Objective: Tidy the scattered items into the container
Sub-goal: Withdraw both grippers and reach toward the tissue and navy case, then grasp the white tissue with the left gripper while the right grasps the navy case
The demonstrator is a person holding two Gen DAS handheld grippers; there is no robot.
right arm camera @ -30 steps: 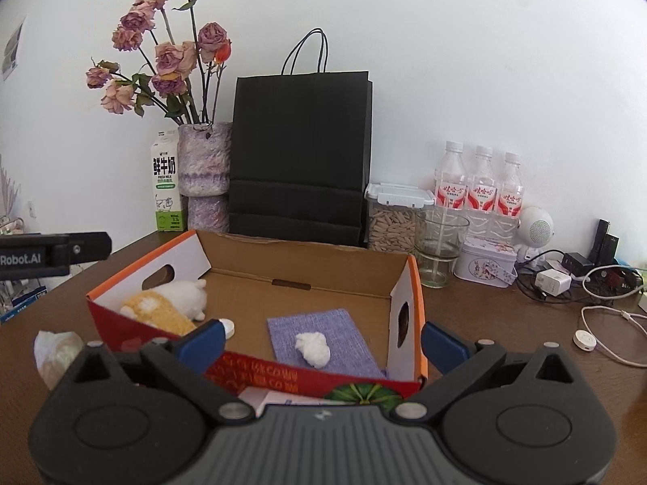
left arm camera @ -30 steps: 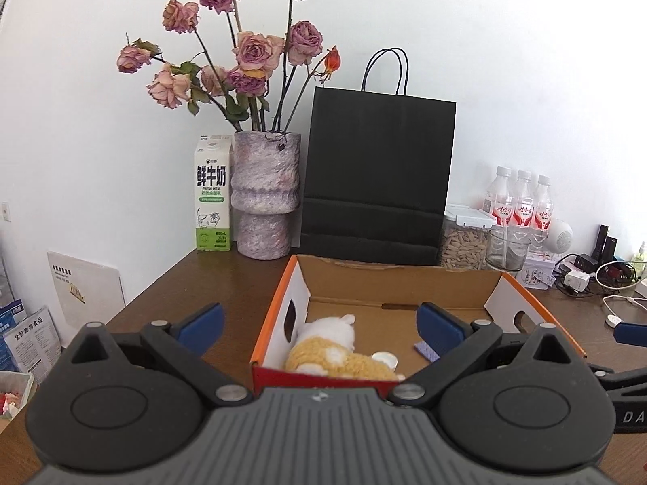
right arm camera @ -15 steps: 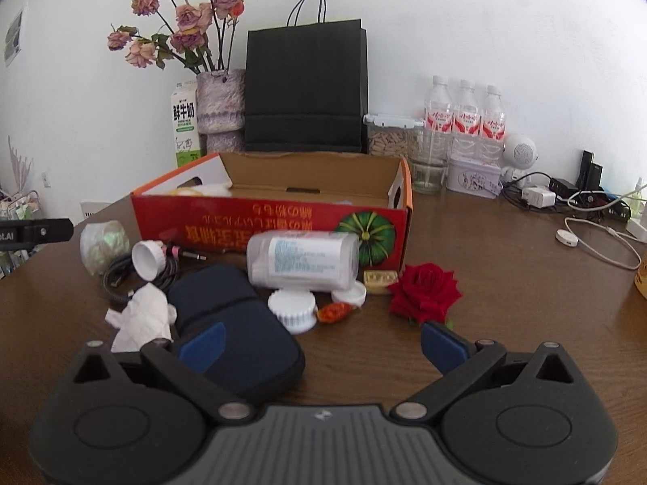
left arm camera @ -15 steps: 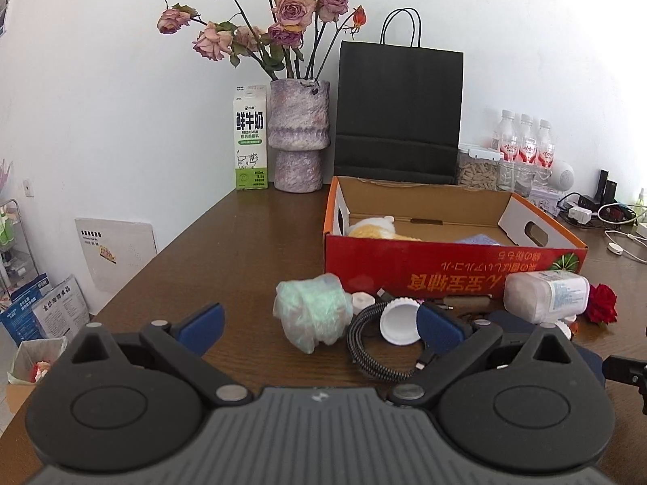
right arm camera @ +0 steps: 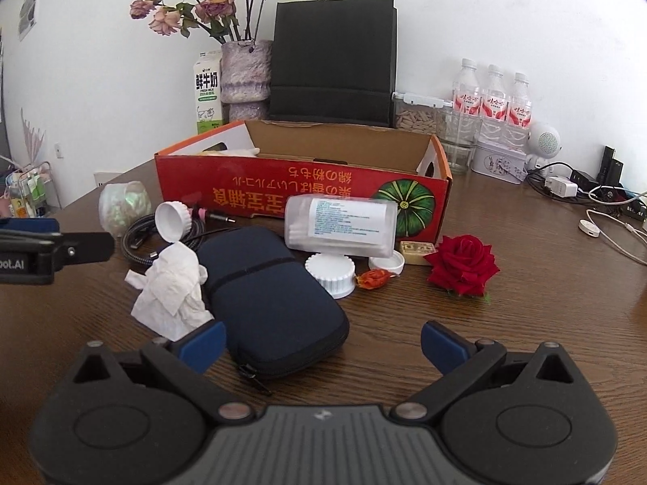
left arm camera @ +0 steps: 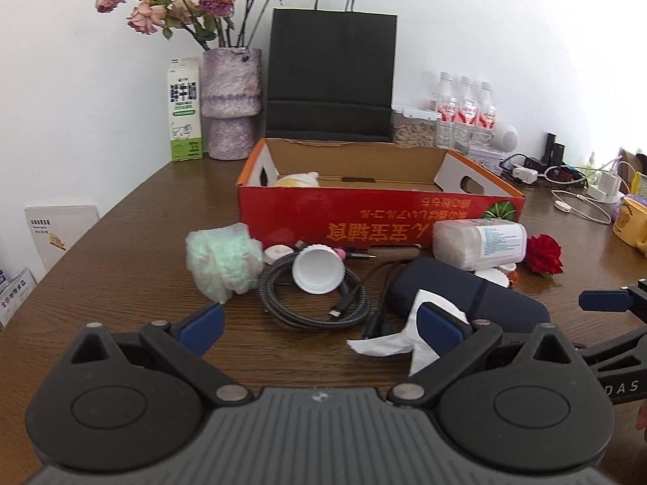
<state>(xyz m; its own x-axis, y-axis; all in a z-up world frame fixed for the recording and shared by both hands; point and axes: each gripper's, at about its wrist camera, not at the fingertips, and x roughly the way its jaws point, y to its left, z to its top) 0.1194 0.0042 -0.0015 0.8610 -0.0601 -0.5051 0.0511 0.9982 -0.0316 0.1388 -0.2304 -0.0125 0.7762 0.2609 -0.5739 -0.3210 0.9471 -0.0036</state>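
The red cardboard box (left arm camera: 380, 218) (right arm camera: 303, 190) stands open at mid-table with a plush toy (left arm camera: 297, 180) inside. In front of it lie a green-white wad (left arm camera: 222, 260), a coiled cable (left arm camera: 311, 295), a white cap (left arm camera: 317, 273), a navy pouch (right arm camera: 271, 299), crumpled tissue (right arm camera: 174, 287), a clear cotton-swab tub (right arm camera: 339, 224), a white lid (right arm camera: 331, 275), a wrapped candy (right arm camera: 374, 279) and a red rose (right arm camera: 463, 264). My left gripper (left arm camera: 321, 325) is open and empty, before the cable. My right gripper (right arm camera: 323, 341) is open and empty, over the pouch's near end.
At the back stand a milk carton (left arm camera: 184, 115), a vase of dried roses (left arm camera: 232, 101), a black paper bag (left arm camera: 331, 76), water bottles (right arm camera: 491, 101), a seed jar (right arm camera: 416, 111) and a tin (right arm camera: 501, 161). Chargers and cables (right arm camera: 586, 198) lie right; a yellow mug (left arm camera: 633, 222) stands far right.
Both grippers have drawn back from over the box toward the table's near side and dropped lower. The scattered items in front of the box have come into view. Both stay open.
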